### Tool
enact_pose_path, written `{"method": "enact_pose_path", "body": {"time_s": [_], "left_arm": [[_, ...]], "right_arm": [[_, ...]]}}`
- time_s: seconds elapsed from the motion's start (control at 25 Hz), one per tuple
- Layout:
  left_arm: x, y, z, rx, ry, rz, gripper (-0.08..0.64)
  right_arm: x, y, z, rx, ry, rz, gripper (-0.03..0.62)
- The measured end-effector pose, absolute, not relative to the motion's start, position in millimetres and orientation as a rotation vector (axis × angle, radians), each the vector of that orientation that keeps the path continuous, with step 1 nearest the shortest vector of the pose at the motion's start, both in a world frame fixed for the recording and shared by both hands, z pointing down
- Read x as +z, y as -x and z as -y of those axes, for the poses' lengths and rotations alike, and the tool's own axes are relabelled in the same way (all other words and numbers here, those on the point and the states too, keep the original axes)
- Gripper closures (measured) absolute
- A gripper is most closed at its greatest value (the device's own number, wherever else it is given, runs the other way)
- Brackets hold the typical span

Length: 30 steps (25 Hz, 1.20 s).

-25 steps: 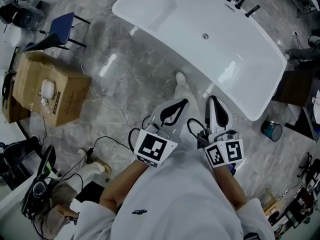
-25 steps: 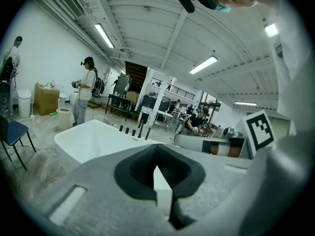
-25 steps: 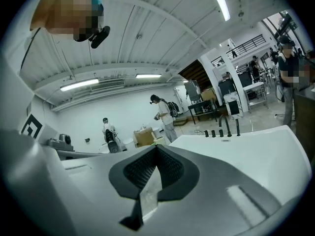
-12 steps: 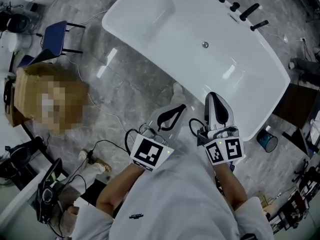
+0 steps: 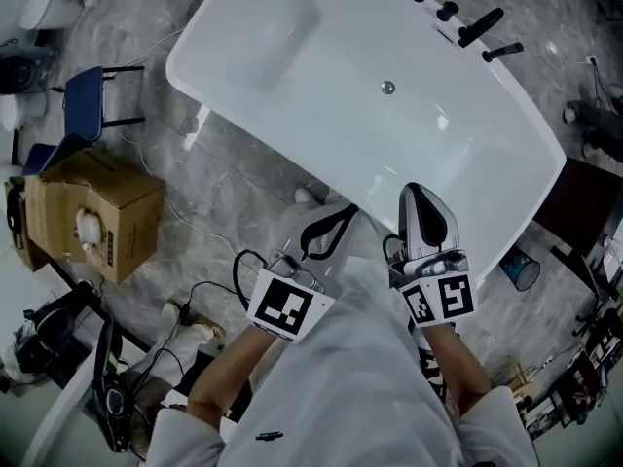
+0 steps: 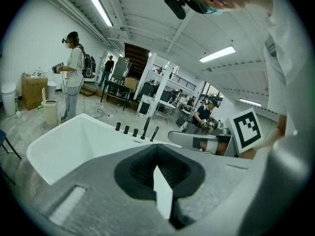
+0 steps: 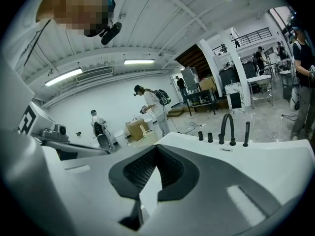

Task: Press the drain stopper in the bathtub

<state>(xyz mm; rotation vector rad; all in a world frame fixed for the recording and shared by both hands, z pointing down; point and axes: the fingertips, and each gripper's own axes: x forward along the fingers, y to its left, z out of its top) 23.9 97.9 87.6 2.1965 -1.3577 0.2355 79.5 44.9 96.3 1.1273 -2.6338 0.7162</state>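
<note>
Standing at the near side of the bathtub (image 5: pixel 292 27), toward its right end, with the left gripper (image 5: pixel 348 211) and the right gripper (image 5: pixel 416 194) held close to the body, just at the near rim. Closed tip to tip on both, with nothing between the jaws and only the small oval gap behind the tips showing white in each gripper view. Well apart from the drain stopper (image 5: pixel 387 88), a small round metal disc on the tub floor toward the far side, not far from the black faucet fittings (image 5: pixel 482 25) on the far rim. Not yet begun, by the look of it, with a long reach down and across to make. Likely to slip off the stopper if pressed off-centre or at a slant, given what looks like a smooth cap and narrow closed tips, so safer to come straight down over the middle. Could scrape or knock the glossy tub wall on the way in, or clip the near rim. Might overbalance when leaning that far over, and might snag or trip on the cables (image 5: pixel 237 266) trailing on the floor at the near left. Too small from here to tell whether raised or already down, hence some risk of a needless second press undoing the first.
</note>
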Motion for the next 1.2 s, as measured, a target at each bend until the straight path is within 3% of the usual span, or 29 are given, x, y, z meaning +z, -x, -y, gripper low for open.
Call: {"method": "enact_pose_path", "body": {"time_s": [0.56,1.2], "left_arm": [[220,18,2,0.273,-2.186,1.154,0.56],[401,10,63,0.307,-2.138,1.091,0.56]], "right_arm": [[213,-18,55,0.537,-1.141,2.539,0.594],[406,-37,133,0.618,-1.227,2.383,0.597]]}}
